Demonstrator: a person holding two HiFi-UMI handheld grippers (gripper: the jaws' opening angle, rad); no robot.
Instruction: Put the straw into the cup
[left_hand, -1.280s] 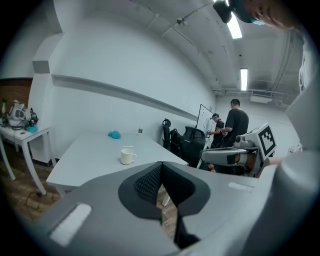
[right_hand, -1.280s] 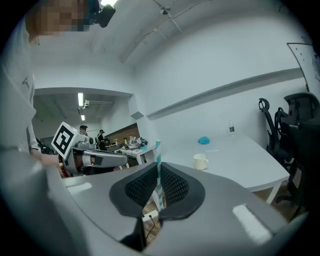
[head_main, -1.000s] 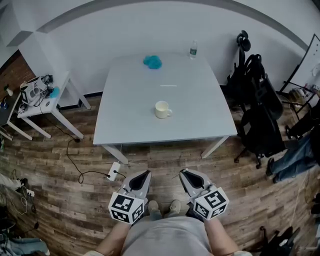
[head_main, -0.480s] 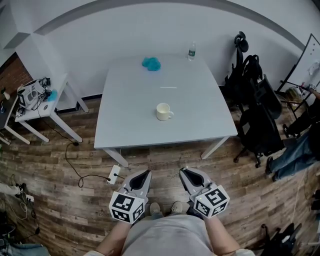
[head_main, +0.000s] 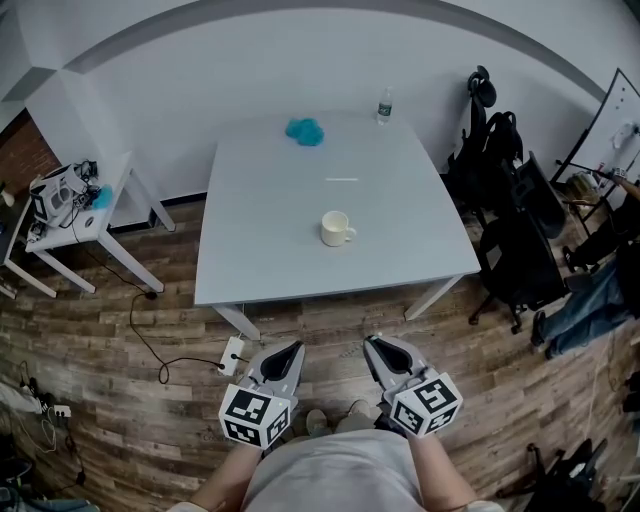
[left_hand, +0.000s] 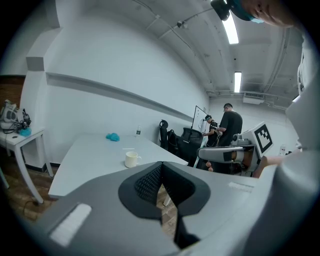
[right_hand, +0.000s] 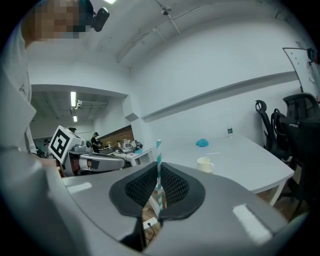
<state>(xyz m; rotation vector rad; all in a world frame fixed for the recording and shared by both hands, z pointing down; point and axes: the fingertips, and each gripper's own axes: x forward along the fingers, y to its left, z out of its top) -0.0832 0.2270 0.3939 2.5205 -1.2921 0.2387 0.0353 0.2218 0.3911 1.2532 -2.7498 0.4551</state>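
White table (head_main: 260, 250), blue cloth (head_main: 305, 131), water bottle (head_main: 384, 104), black chairs (head_main: 520, 240), wood floor (head_main: 120, 400)

I count one round white ceramic cup (head_main: 336, 228); one teal-and-white striped straw (right_hand: 158, 155); one clear plastic bottle (head_main: 384, 103); one crumpled teal cloth (head_main: 305, 131); two white tables, the large table (head_main: 270, 245) and the small side table (head_main: 110, 195); two grey grippers, the left gripper (head_main: 288, 350) and the right gripper (head_main: 377, 345).

Cup (head_main: 337, 228) mid-table (head_main: 260, 250); cloth (head_main: 304, 131) and bottle (head_main: 384, 104) at far edge, bottle right of cloth. Chairs (head_main: 515, 230) right of table, side table (head_main: 100, 215) left.
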